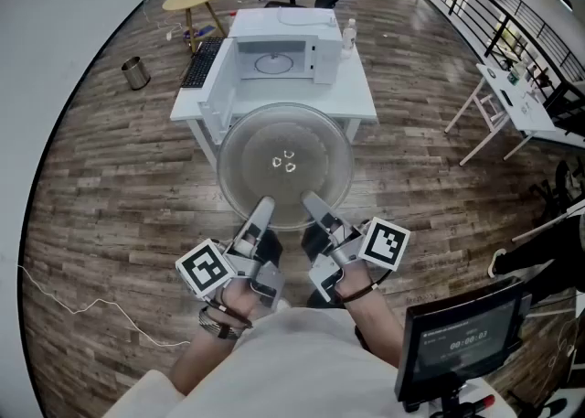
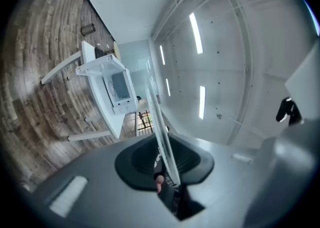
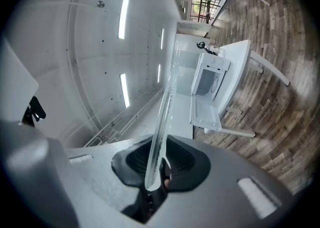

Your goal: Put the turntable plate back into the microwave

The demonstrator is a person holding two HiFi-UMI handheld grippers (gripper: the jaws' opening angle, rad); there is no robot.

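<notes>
Two-point hold only. Head view: plate (image 1: 285, 165) in air, level, well short of microwave (image 1: 279, 55) on surface (image 1: 364, 105), door (image 1: 215, 96) open. Likely trouble: heavy far side levering glass out of grip; rim clipping cavity frame on entry. At near rim, side by side: left gripper (image 1: 261, 210), right gripper (image 1: 315, 206). Left gripper view: jaws partly apart, clamped on plate edge. Right gripper view: same, jaws clamped on plate rim.
</notes>
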